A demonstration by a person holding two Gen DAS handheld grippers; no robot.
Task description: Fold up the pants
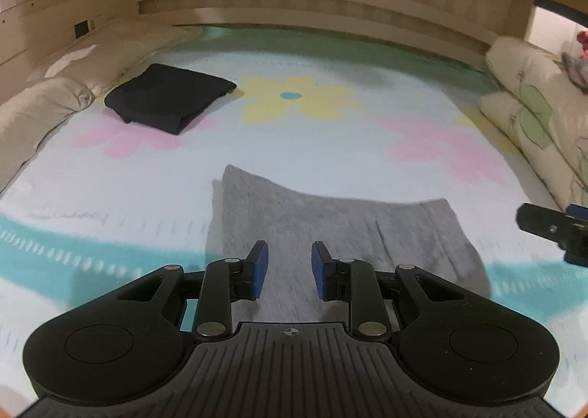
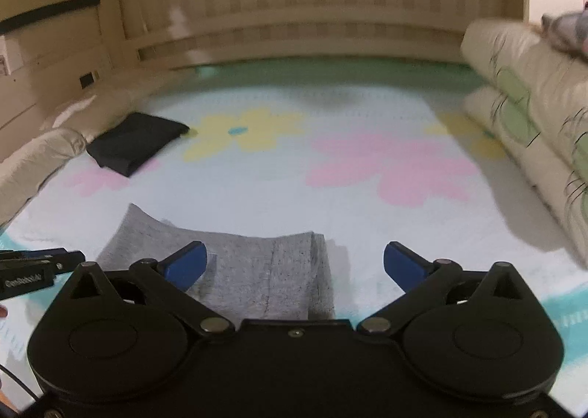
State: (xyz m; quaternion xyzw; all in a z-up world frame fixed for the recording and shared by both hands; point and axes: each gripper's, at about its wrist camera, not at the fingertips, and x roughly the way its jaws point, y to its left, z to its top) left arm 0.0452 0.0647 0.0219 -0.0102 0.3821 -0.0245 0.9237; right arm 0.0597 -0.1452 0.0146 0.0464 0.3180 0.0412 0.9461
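Observation:
Grey pants (image 1: 330, 230) lie folded flat on the flowered bed sheet (image 1: 330, 146), just ahead of both grippers. My left gripper (image 1: 289, 263) hovers over the pants' near part, jaws partly open with nothing between them. My right gripper (image 2: 295, 263) is wide open and empty, above the pants' (image 2: 257, 271) right edge. The right gripper's tip (image 1: 551, 230) shows at the right of the left wrist view. The left gripper's side (image 2: 33, 271) shows at the left of the right wrist view.
A folded black garment (image 1: 165, 98) lies at the far left of the bed, also in the right wrist view (image 2: 132, 146). Pillows line the left side (image 1: 47, 102) and stacked floral pillows the right side (image 1: 533, 116). A wooden headboard (image 1: 312, 2) stands behind.

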